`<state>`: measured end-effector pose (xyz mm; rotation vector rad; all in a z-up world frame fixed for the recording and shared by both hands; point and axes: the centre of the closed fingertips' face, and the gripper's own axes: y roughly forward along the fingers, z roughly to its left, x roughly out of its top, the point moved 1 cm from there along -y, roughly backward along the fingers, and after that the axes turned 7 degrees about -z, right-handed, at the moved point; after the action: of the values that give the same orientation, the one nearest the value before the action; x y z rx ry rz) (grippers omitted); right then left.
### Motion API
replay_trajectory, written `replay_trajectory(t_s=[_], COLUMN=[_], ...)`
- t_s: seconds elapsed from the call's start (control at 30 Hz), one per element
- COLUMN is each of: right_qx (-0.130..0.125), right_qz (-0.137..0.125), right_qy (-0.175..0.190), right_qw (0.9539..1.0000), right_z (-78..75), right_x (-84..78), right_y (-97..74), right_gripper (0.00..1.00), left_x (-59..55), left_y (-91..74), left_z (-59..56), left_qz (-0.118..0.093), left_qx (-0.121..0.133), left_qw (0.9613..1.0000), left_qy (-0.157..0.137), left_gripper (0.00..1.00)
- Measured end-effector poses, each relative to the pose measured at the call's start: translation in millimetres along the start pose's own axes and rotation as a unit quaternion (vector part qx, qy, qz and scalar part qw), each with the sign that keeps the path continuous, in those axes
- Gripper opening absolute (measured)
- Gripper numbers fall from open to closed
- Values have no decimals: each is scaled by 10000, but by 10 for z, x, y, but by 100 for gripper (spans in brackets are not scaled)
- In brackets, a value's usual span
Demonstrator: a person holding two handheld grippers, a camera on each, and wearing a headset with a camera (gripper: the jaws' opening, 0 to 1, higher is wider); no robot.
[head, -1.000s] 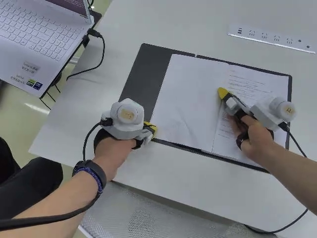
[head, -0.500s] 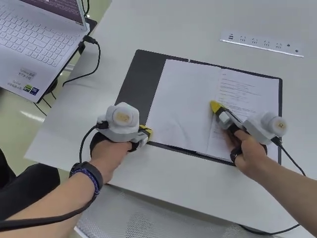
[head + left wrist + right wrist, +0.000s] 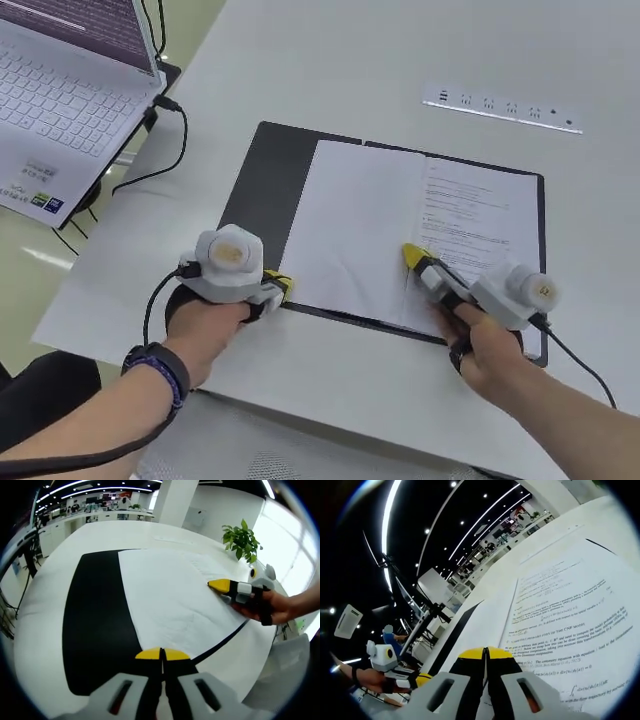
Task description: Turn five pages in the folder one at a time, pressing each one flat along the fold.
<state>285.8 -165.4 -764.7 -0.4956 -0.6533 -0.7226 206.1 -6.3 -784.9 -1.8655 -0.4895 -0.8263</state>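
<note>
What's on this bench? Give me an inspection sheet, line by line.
Surface: white table, flat.
Job's things: black folder lying open; blank white page left of the fold, printed page right of it.
Clutter: white laptop at far left; white power strip at far edge.
Grippers: left gripper shut, at folder's near edge; right gripper shut, tip at the fold.
Cables: black laptop cable; black gripper cables.
Surroundings: potted green plant, open office with ceiling lights.

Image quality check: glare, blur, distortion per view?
Head view: even light, sharp, no glare on the folder. Left gripper view: fisheye bows the folder's edges; windows at right blown out. Right gripper view: rolled; printed page legible; ceiling lights bright against dark.
</note>
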Motion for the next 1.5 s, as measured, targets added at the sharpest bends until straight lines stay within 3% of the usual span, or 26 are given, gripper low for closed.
replay_trajectory(t_s=[0.53, 0.77, 0.97, 1.5], right_qx=[40, 123, 113, 40], right_qz=[193, 401, 553, 834], right_qy=[-129, -212, -274, -241], right_qw=[9997, 9989, 9980, 9962], right_z=[13, 79, 152, 226], right_x=[-214, -342, -444, -608], right_y=[-212, -352, -460, -682], right_gripper=[0, 0, 0, 0], left_x=[-10, -13, -17, -16], left_y=[-18, -19, -28, -35], left_z=[-22, -20, -15, -26], left_qz=[-37, -39, -162, -306], left_qx=[4, 29, 9, 54], left_qw=[10000, 10000, 9997, 9994], left_qy=[-54, -73, -203, -182], left_gripper=[0, 0, 0, 0])
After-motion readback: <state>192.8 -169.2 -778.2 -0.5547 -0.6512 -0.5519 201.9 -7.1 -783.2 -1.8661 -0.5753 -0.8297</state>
